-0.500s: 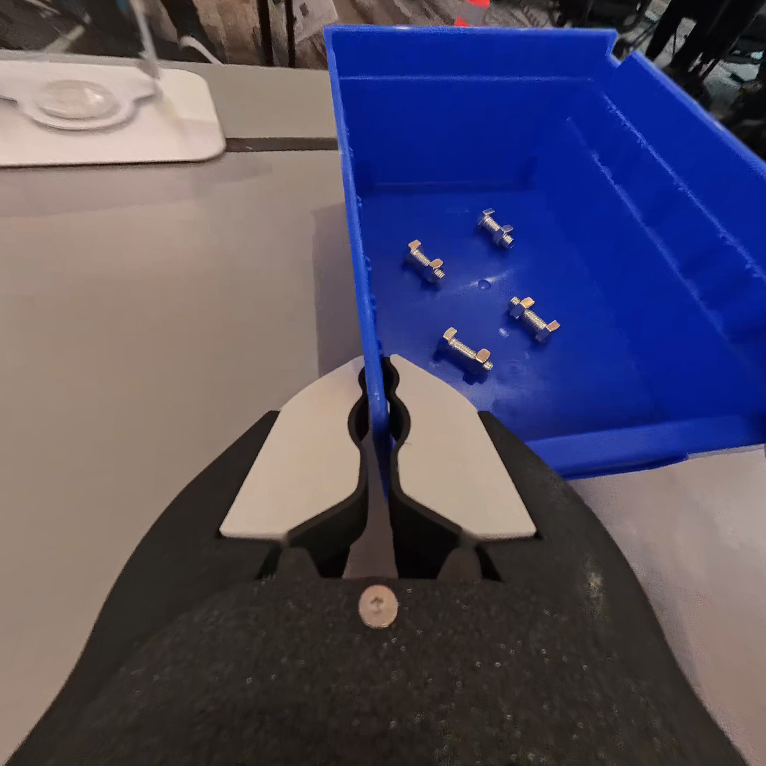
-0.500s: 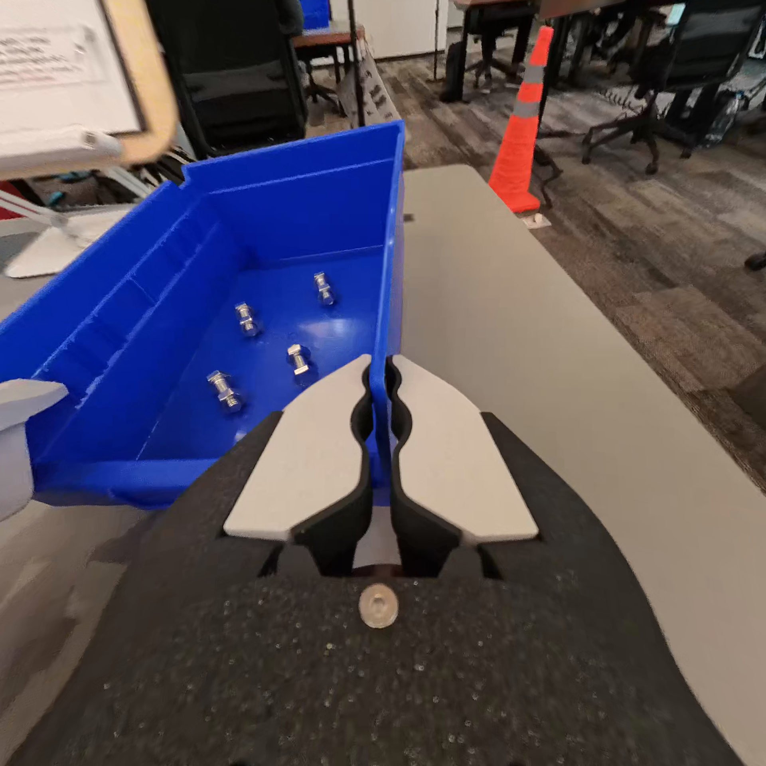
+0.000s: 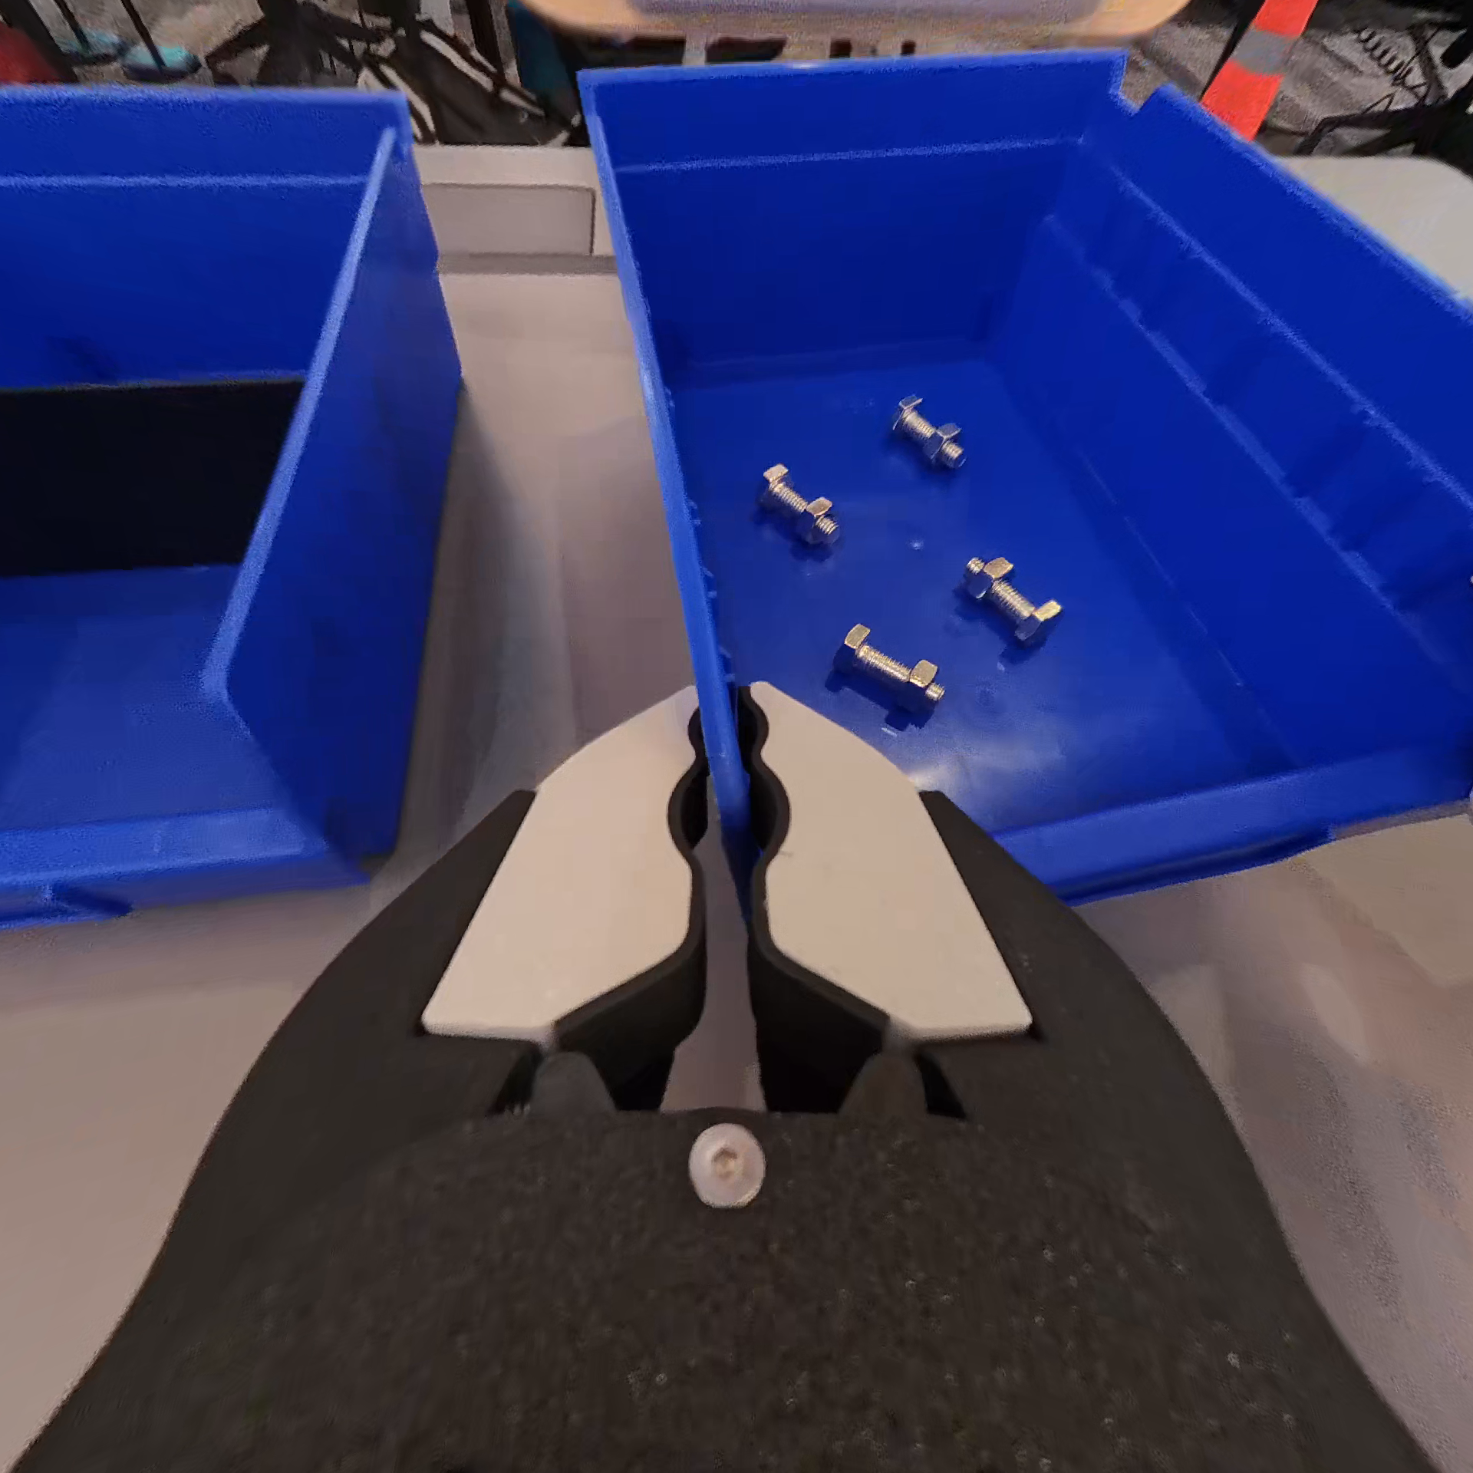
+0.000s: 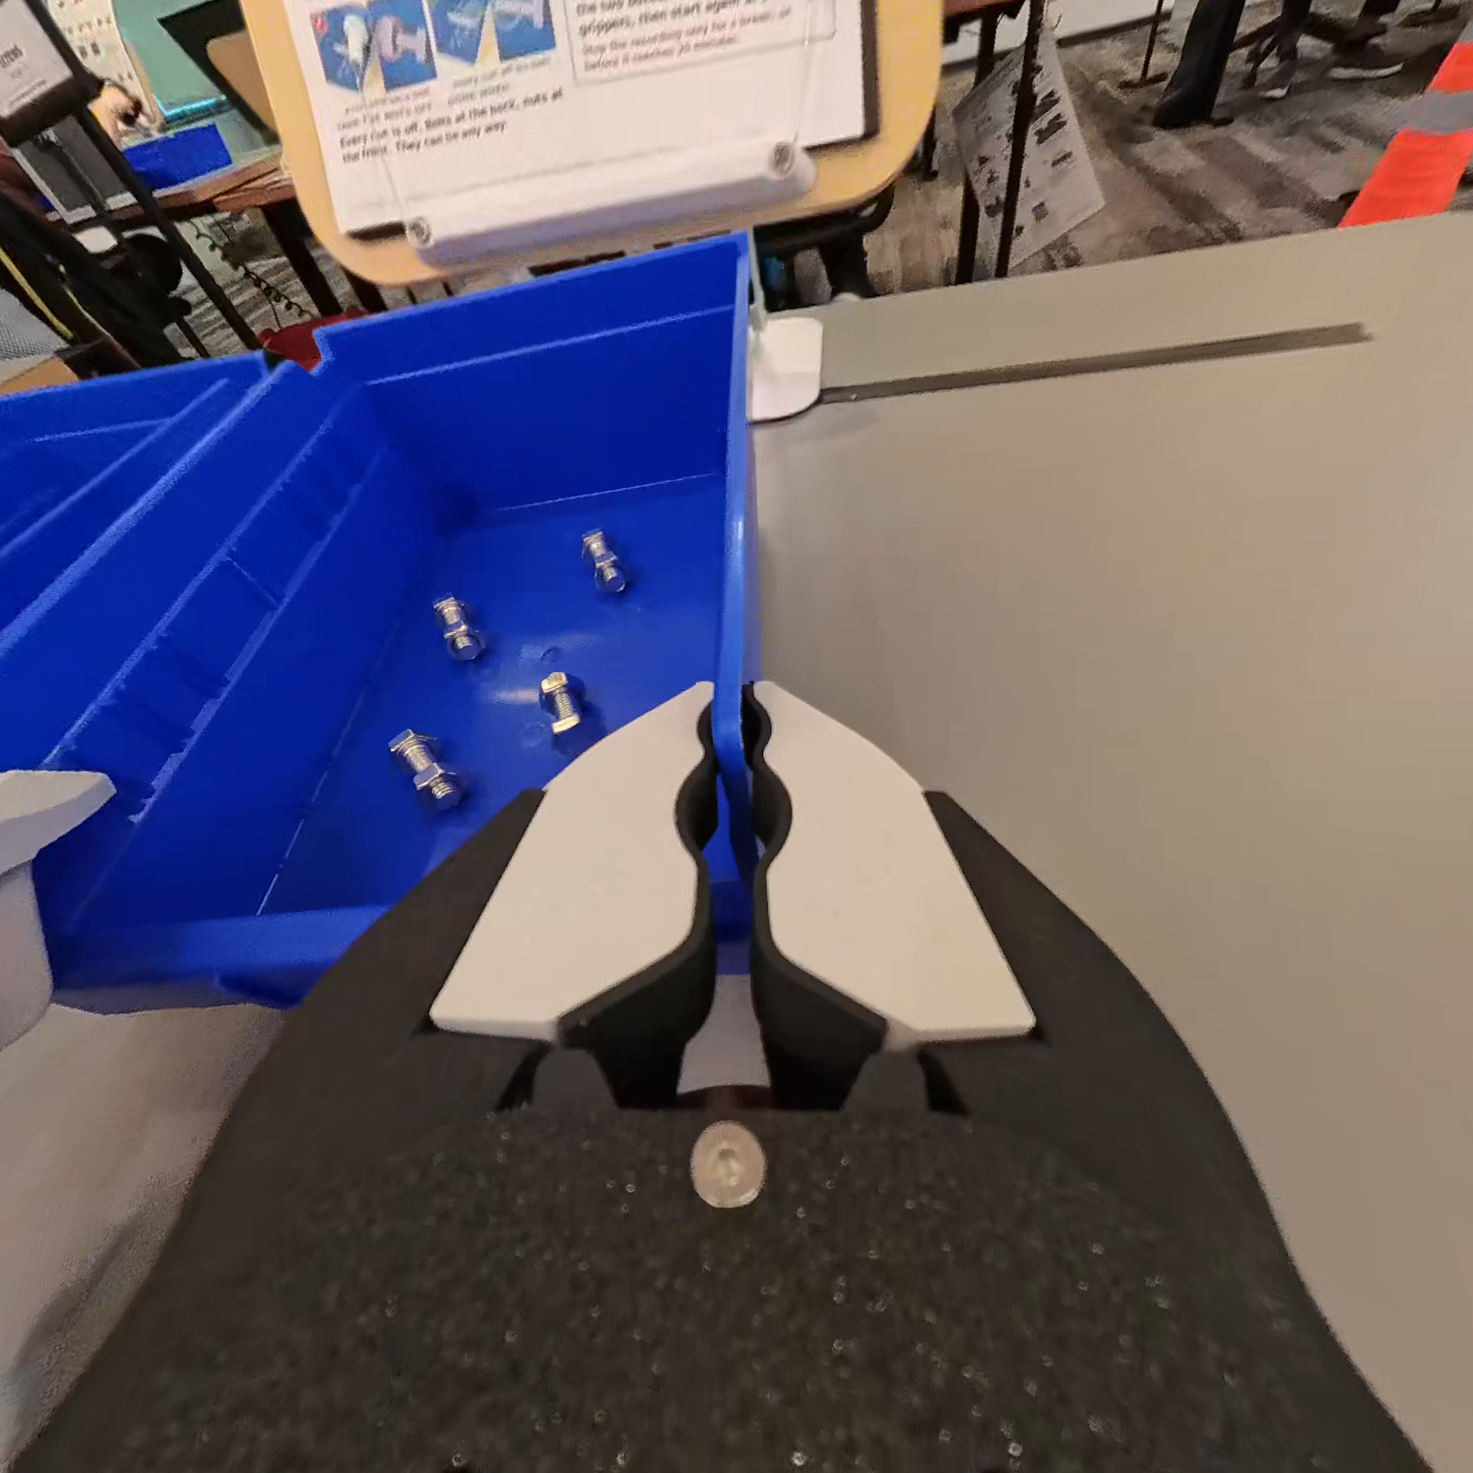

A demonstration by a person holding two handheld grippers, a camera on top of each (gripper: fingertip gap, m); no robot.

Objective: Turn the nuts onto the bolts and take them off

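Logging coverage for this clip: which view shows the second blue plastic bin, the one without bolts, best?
The left wrist view. The second blue plastic bin fills its left side, showing side wall, front lip and dark interior, beside the blue bin holding the bolts. The right wrist view catches only a sliver of it at the left edge.
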